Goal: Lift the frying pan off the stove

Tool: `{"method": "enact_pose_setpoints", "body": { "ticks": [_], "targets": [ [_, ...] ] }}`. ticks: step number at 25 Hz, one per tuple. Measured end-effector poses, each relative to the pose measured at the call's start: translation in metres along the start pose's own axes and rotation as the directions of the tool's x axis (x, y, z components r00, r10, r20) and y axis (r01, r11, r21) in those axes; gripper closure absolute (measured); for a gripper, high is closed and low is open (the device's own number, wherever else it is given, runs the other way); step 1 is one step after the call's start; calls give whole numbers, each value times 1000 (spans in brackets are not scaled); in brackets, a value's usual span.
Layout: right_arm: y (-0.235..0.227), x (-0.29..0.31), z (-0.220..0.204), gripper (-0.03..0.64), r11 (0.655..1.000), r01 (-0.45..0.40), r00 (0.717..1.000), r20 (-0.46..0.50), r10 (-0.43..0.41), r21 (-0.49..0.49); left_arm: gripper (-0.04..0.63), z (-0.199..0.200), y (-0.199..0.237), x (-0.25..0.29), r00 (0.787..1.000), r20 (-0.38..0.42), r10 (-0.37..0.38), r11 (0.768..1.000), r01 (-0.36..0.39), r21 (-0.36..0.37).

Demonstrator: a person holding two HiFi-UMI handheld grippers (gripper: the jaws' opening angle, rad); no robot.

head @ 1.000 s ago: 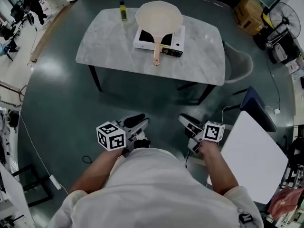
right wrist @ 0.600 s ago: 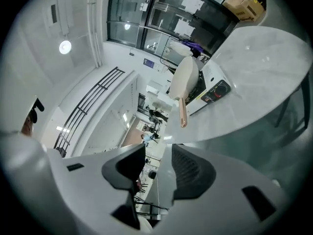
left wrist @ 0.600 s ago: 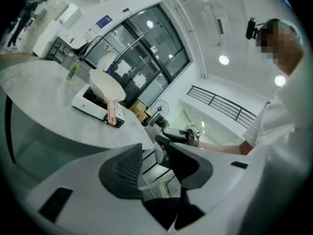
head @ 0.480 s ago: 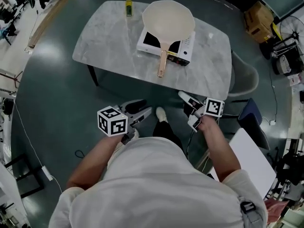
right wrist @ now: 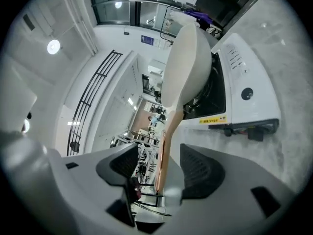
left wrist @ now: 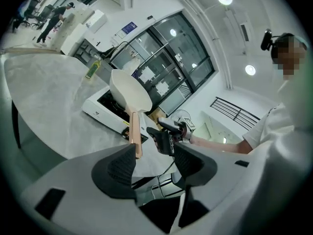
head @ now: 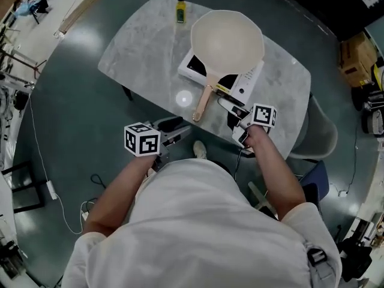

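A cream frying pan (head: 227, 41) sits on a white portable stove (head: 247, 84) on the marble table (head: 138, 47). Its wooden handle (head: 203, 104) points toward me. My right gripper (head: 230, 114) hovers over the table's near edge, just right of the handle's end. Its jaws are opening, and the handle (right wrist: 165, 146) lines up ahead of the gap, untouched. My left gripper (head: 175, 131) hangs off the table's front edge, left of the handle. Its jaws are opening too, with nothing between them. From the left gripper (left wrist: 154, 163) I see the pan (left wrist: 129, 89) and the right gripper (left wrist: 166, 133).
A small yellow bottle (head: 180, 9) stands at the table's far edge. A grey chair (head: 324, 131) is at the table's right end. A cardboard box (head: 354, 47) lies farther right. Cables (head: 96, 179) trail on the dark floor at the left.
The table, stove and pan have come much closer as the person walked up. Both grippers have moved forward to the table's near edge, and their jaws stand wider apart.
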State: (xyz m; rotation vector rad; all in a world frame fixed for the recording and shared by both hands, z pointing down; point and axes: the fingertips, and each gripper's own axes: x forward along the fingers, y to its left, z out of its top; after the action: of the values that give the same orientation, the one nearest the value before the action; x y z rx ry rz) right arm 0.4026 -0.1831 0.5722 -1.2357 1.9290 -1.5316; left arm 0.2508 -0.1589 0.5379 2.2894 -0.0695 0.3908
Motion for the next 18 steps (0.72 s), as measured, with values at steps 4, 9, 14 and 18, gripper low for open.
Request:
{"method": "enact_pose_setpoints", "body": {
  "ticks": [4, 9, 14, 18],
  "targets": [
    [-16, 31, 22, 313, 1000, -15, 998, -56, 16, 18, 341, 7, 24, 28, 999, -15, 51, 998, -51, -31],
    [-25, 66, 34, 288, 996, -58, 990, -127, 66, 64, 325, 14, 49, 59, 998, -26, 61, 994, -63, -94],
    [-29, 93, 51, 290, 994, -79, 985, -148, 90, 79, 314, 16, 60, 81, 999, -35, 13, 987, -19, -157],
    [-30, 109, 60, 302, 992, -98, 983, -147, 109, 84, 314, 11, 60, 96, 996, -64, -63, 981, 50, -189]
  ]
}}
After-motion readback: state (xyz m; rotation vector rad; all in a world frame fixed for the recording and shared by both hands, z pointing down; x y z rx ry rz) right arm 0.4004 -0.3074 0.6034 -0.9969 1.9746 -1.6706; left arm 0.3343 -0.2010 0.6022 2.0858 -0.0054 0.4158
